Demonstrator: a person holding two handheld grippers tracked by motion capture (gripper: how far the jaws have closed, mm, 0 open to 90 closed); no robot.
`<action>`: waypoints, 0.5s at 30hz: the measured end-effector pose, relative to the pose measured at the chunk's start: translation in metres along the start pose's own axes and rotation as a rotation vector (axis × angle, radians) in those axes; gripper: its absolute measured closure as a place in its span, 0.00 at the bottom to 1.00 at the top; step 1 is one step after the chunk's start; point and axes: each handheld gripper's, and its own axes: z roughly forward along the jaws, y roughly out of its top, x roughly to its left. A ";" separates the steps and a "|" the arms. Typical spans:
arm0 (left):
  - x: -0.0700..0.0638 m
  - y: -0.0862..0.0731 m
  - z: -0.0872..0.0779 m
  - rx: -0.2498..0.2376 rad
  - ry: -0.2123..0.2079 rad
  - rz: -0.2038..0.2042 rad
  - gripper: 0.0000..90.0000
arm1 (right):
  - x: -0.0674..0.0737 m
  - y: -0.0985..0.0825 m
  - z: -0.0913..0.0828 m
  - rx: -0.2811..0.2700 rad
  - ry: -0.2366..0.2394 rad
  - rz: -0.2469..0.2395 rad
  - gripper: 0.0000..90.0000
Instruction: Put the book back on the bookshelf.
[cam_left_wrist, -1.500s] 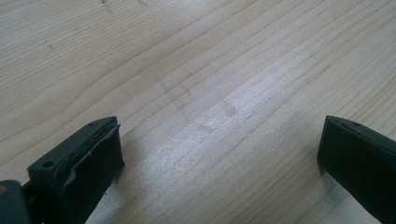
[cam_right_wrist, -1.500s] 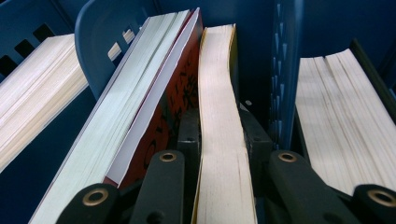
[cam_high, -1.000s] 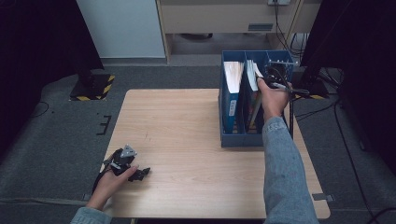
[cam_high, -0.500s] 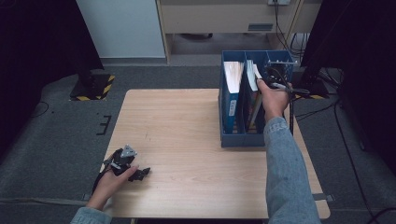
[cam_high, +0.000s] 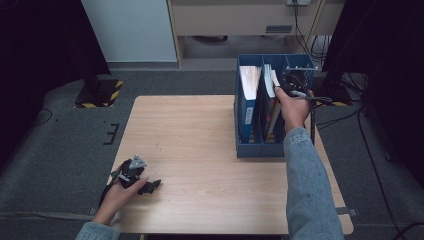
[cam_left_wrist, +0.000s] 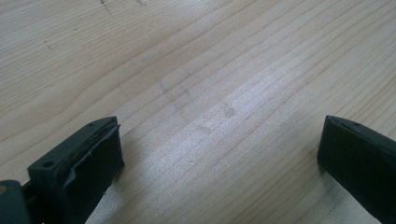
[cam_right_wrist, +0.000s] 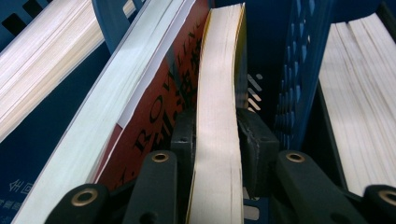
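Book (cam_right_wrist: 218, 112) w/ yellow-edged cover sits between right gripper (cam_right_wrist: 215, 140) jaws, fore-edge up centre of right gripper view; both pads flat against its covers, jaws have just been easing open a bit but pads look still on it. Red-cover book (cam_right_wrist: 154, 112) leans just left of it, touching. Both stand in blue file holder (cam_high: 260, 150), upper right of high view, middle compartment; right hand (cam_high: 292, 107) over holder top. Another book (cam_high: 248, 85) in holder's left compartment. Left gripper (cam_high: 150, 186) lower left on wood table (cam_high: 200, 140), jaws wide apart, nothing between, well apart from holder.
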 end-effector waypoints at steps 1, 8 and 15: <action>0.000 0.000 0.000 0.000 0.000 0.000 0.00 | -0.001 0.000 0.000 0.000 0.004 0.004 0.77; 0.000 0.000 0.000 -0.002 0.000 0.001 0.00 | -0.001 -0.002 -0.001 0.003 0.009 -0.004 0.75; 0.000 0.000 0.000 -0.002 -0.001 0.001 0.00 | 0.000 -0.002 -0.002 0.007 0.010 -0.008 0.72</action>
